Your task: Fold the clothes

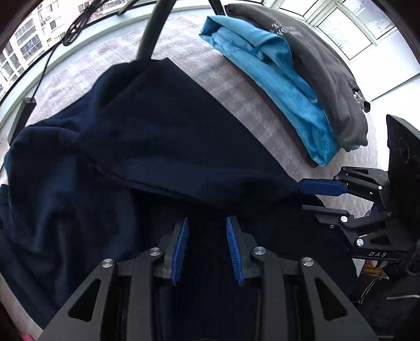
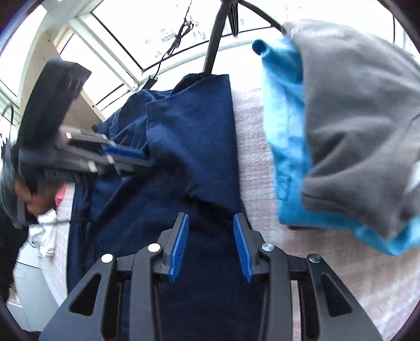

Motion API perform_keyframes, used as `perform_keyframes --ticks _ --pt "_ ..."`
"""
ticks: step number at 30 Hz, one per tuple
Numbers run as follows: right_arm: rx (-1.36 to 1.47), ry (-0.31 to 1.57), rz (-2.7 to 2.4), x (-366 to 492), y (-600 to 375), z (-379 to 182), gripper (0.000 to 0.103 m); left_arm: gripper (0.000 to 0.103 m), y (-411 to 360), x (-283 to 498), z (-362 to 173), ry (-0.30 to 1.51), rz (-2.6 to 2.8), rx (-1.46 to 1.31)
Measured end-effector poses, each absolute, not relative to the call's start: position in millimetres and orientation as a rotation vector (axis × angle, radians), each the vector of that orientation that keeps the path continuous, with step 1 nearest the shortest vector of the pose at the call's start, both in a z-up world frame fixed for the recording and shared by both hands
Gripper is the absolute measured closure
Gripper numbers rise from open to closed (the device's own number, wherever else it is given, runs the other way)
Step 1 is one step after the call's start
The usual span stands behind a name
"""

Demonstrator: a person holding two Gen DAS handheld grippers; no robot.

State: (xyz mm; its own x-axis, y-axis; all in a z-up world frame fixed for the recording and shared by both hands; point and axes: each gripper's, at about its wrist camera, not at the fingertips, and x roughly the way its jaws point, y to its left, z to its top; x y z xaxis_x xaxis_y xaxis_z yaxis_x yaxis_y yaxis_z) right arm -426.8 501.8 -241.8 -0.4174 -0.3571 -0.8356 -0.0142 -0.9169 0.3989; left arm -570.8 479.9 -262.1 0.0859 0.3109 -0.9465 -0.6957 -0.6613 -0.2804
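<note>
Navy garment spread on the pink-checked cloth, both grippers over it

The navy garment (image 1: 162,147) lies partly folded beside a stack, grey garment (image 1: 323,60) atop blue garment (image 1: 283,86). The left gripper (image 1: 207,246) and right gripper (image 2: 211,244) hover with fingers spread, grasping nothing.

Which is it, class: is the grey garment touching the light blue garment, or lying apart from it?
Touching. The left wrist view shows the grey garment lying directly on the light blue garment, edges overlapping with no gap; the right wrist view agrees.

Blown-out daylight through windows (image 2: 126,23); fisheye-bent edges, right view motion-blurred
</note>
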Motion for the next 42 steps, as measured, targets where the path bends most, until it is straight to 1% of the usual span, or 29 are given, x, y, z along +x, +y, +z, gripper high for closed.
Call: perform_keyframes --ticks 6,8,9,10,11,13,20,21,22,24,26,27,28,32,35,38,42 --pt "1.599 -0.484 -2.452 -431 499 -246 0.068 0.074 491 -577 -270 0.332 1.68 -1.576" --pt "1.607 -0.446 -2.469 -430 497 -246 0.068 0.075 495 -576 -269 0.352 1.682 -1.561" --pt "1.612 -0.428 -2.476 -429 496 -246 0.068 0.084 496 -574 -268 0.369 1.679 -1.56" --pt "1.617 -0.41 -2.485 -430 495 -247 0.068 0.103 495 -573 -267 0.373 1.665 -1.562" --pt "1.623 -0.392 -2.493 -432 493 -248 0.068 0.101 494 -570 -264 0.382 1.651 -1.559" --pt "1.634 -0.355 -2.509 -434 490 -249 0.073 0.102 490 -565 -257 0.421 1.642 -1.545" --pt "1.675 -0.295 -2.544 -435 491 -255 0.074 0.101 462 -568 -253 0.457 1.631 -1.614" --pt "1.677 -0.284 -2.549 -435 491 -255 0.074 0.098 458 -569 -254 0.459 1.631 -1.626" --pt "1.679 -0.273 -2.554 -435 491 -255 0.074 0.093 453 -570 -254 0.461 1.631 -1.638" --pt "1.674 -0.263 -2.562 -434 491 -253 0.074 0.089 445 -573 -254 0.465 1.632 -1.663" --pt "1.672 -0.227 -2.578 -432 490 -251 0.074 0.082 439 -573 -253 0.429 1.627 -1.66" --pt "1.675 -0.216 -2.579 -433 489 -252 0.074 0.075 438 -571 -251 0.432 1.635 -1.656" --pt "1.682 -0.221 -2.572 -433 489 -253 0.074 0.073 437 -569 -249 0.434 1.642 -1.653" --pt "1.716 -0.207 -2.558 -435 491 -253 0.074 0.073 431 -560 -242 0.446 1.673 -1.639" --pt "1.701 -0.274 -2.544 -427 498 -244 0.074 0.073 427 -553 -237 0.455 1.696 -1.629" --pt "1.654 -0.328 -2.544 -404 509 -223 0.074 0.073 423 -546 -232 0.464 1.719 -1.618" --pt "1.574 -0.486 -2.525 -356 538 -198 0.073 0.073 417 -537 -225 0.476 1.749 -1.604"
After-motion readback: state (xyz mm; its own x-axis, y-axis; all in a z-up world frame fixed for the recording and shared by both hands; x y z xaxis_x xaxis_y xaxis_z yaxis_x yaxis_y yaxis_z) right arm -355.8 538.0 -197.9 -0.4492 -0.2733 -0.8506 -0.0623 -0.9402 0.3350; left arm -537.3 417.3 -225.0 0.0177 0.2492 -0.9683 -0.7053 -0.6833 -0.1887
